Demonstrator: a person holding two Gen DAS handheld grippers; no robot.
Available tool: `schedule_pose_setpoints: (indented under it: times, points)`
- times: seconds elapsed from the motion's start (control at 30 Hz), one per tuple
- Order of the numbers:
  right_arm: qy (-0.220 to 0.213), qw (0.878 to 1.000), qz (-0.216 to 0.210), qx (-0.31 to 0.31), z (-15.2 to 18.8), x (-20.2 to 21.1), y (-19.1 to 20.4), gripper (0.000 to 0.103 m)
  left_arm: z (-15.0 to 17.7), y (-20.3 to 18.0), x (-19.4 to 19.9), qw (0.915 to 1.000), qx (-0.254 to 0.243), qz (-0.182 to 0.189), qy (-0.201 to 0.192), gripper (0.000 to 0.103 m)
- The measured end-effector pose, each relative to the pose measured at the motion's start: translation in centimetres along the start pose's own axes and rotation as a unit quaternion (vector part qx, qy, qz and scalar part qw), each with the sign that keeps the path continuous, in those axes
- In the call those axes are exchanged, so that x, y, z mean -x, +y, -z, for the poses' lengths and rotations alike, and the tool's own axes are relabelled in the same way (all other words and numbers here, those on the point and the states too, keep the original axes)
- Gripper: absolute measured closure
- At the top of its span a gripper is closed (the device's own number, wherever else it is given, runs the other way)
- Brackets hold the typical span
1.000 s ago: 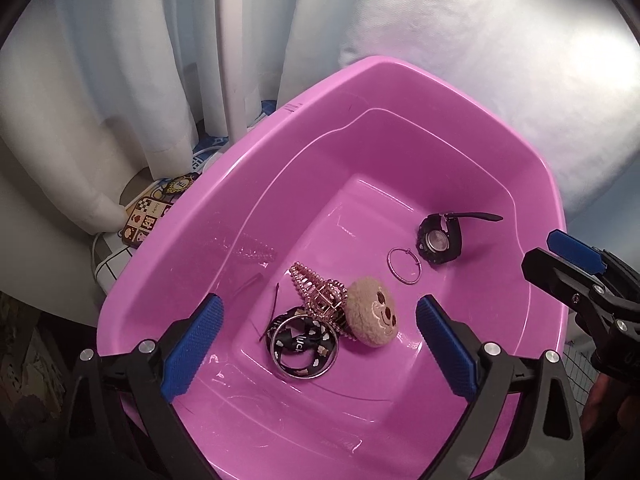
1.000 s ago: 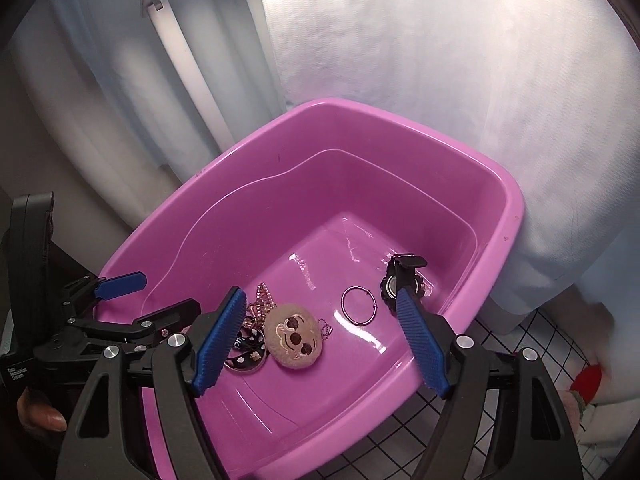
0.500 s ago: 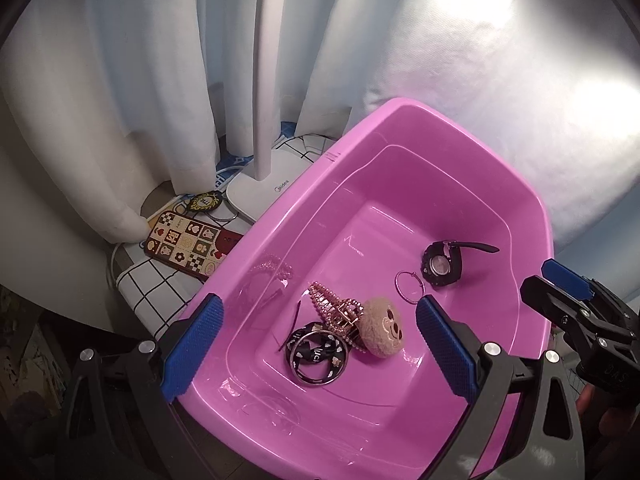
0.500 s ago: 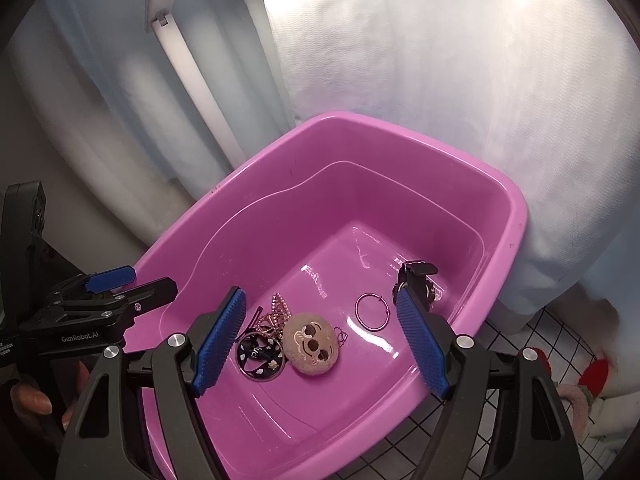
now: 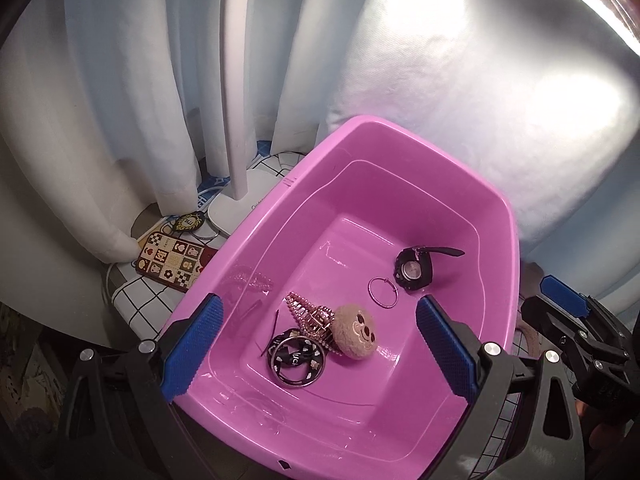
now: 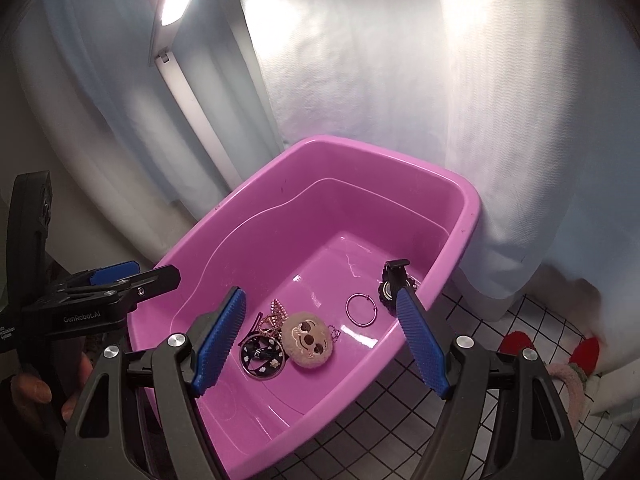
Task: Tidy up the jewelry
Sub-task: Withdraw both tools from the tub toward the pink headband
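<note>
While both grippers (left [image 5: 318, 346], right [image 6: 320, 340]) hover w/ jaws spread, jewelry sits in tub [image 5: 400, 132]: watch [image 5: 414, 270] far right.

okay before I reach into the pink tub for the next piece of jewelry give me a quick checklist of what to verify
1. Left gripper open, holding nothing: ok.
2. Right gripper open, holding nothing: ok.
3. Thin hoop lies apart from the pile: ok.
4. Watch clear of the hoop: cannot tell, they look very close.
5. Hair claw, black bangle and plush face charm separated: not ok, overlapping.
6. Pink tub upright and unobstructed above: ok.
</note>
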State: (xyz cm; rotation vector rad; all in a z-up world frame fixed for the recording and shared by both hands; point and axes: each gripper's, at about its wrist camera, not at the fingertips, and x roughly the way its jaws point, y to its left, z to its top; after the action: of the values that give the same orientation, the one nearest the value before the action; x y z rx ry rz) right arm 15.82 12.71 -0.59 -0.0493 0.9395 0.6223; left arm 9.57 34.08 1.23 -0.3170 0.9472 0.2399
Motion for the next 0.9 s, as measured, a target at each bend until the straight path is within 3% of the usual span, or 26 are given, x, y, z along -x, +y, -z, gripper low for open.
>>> schedule_pose_setpoints:
  times: [0.2,0.43,0.73,0.9]
  points:
    - [-0.025,0.999,0.015,-0.025,2.2,3.3,-1.7,0.029,0.8,-3.9,1.4,0.9988,-0.038,0.019,-0.023,0.008]
    - [-0.059,0.993,0.064,-0.077,6.2,8.2,-5.7,0.029,2.1,-9.3,2.1,0.9930,-0.096,0.066,-0.020,0.008]
    - [-0.079,0.971,0.155,-0.165,14.4,15.6,-12.4,0.029,5.6,-17.3,4.9,0.9760,-0.178,0.118,-0.046,0.008]
    - [-0.072,0.960,0.188,-0.195,18.2,18.3,-16.0,0.029,8.6,-21.7,5.0,0.9687,-0.200,0.143,-0.032,0.008]
